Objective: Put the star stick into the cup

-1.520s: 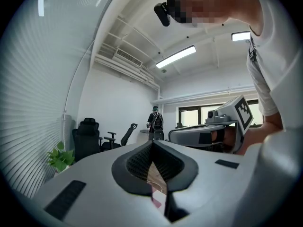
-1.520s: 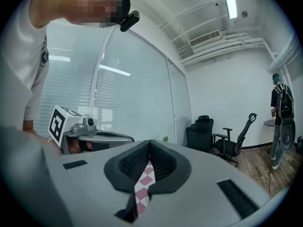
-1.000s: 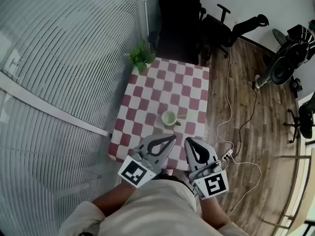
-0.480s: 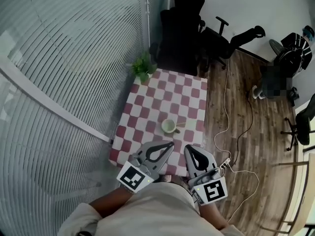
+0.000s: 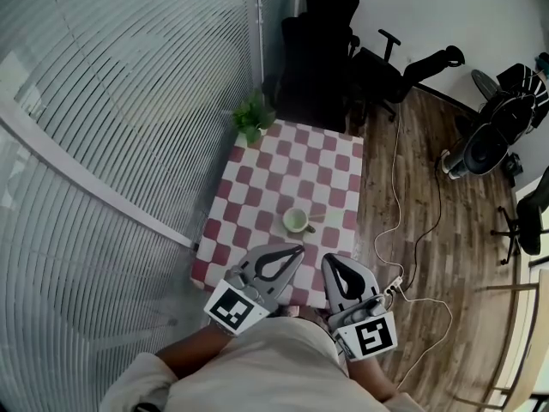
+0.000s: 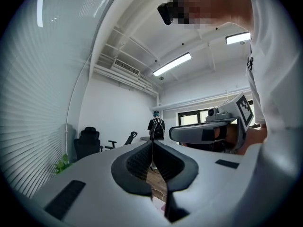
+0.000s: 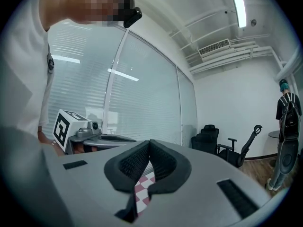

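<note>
A pale green cup [image 5: 297,221] stands on the red-and-white checked table [image 5: 257,178], near its front right part. Just right of the cup lies a thin pale stick [image 5: 320,224]; its star end is too small to make out. My left gripper [image 5: 297,250] hangs over the table's near edge, shut and empty, pointing toward the cup. My right gripper [image 5: 329,259] is beside it, also shut with nothing in it. In the left gripper view the pads [image 6: 152,144] meet at the tip. The right gripper view likewise shows pads [image 7: 150,142] pressed together.
A small potted plant [image 5: 252,118] sits at the table's far left corner. Black office chairs [image 5: 319,45] stand behind the table. A white cable and power strip [image 5: 394,285] lie on the wood floor to the right. A blinds-covered glass wall [image 5: 120,101] runs along the left.
The head view has shifted a little, so the table and cup sit slightly farther off. Both grippers stay shut in the same place near the body.
</note>
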Demonstrator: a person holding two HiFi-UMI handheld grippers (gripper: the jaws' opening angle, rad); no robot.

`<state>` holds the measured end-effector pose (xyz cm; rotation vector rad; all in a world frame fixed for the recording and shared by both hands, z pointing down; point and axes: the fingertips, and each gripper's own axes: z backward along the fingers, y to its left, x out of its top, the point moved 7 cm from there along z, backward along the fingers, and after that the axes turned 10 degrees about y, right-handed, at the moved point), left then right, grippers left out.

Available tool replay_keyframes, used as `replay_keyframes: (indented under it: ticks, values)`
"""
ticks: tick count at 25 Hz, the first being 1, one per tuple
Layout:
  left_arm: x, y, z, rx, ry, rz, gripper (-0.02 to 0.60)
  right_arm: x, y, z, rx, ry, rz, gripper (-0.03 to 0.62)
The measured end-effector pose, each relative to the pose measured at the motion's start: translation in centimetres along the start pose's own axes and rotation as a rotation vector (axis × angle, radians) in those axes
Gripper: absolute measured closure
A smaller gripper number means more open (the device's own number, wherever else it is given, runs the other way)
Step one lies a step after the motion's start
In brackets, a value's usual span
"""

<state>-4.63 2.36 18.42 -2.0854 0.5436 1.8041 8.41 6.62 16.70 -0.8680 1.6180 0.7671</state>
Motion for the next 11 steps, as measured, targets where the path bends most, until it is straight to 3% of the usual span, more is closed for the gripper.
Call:
replay_keyframes:
  ticks: [11]
  values:
    - [-0.04, 0.49, -0.51, -0.007, 0.002, 0.008, 0.549, 0.50, -0.11, -0.71, -0.008, -0.023, -0.035, 0.563]
